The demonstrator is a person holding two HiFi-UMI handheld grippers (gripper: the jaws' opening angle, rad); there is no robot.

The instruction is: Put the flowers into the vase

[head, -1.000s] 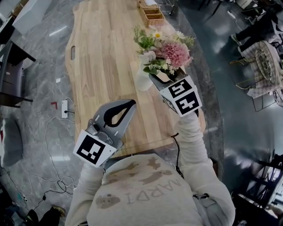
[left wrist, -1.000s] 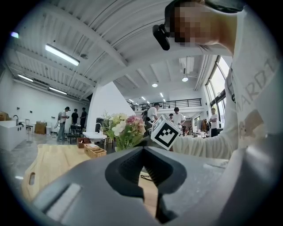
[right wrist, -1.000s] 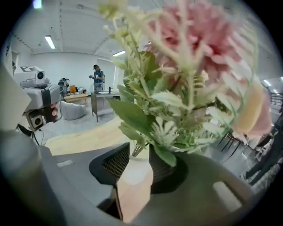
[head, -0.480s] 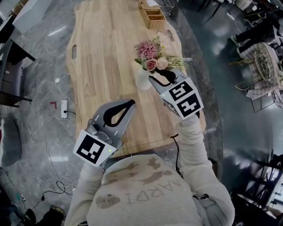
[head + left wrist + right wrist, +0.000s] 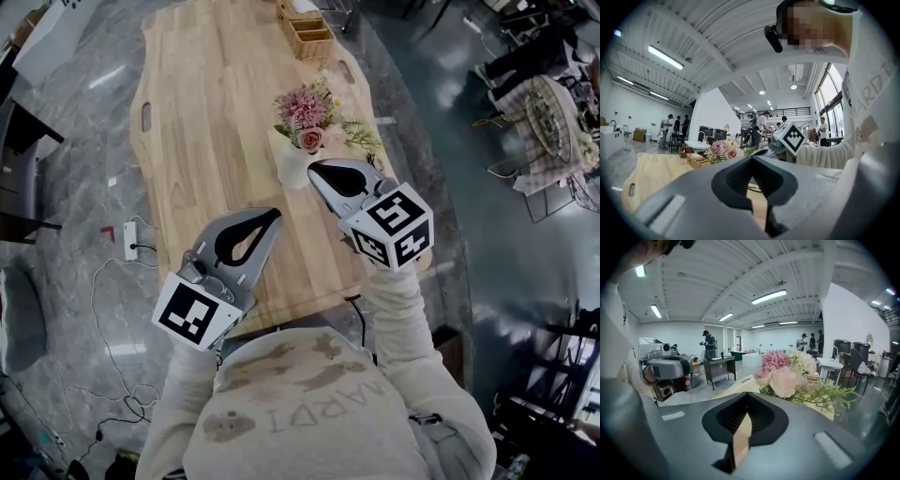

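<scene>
**A:** Since the flowers (image 5: 307, 111) are asked after first, where are they seen?
**B:** They are seen standing in the white vase (image 5: 292, 172), which is set on the wooden worktop (image 5: 206, 122) near its right edge.
**A:** And the right claw (image 5: 313, 168)?
**B:** It is held just beside the vase, with its jaws pressed together and nothing between them.
**A:** The left claw (image 5: 276, 215)?
**B:** It is held nearer the person, apart from the vase, and is likewise closed on nothing
</scene>
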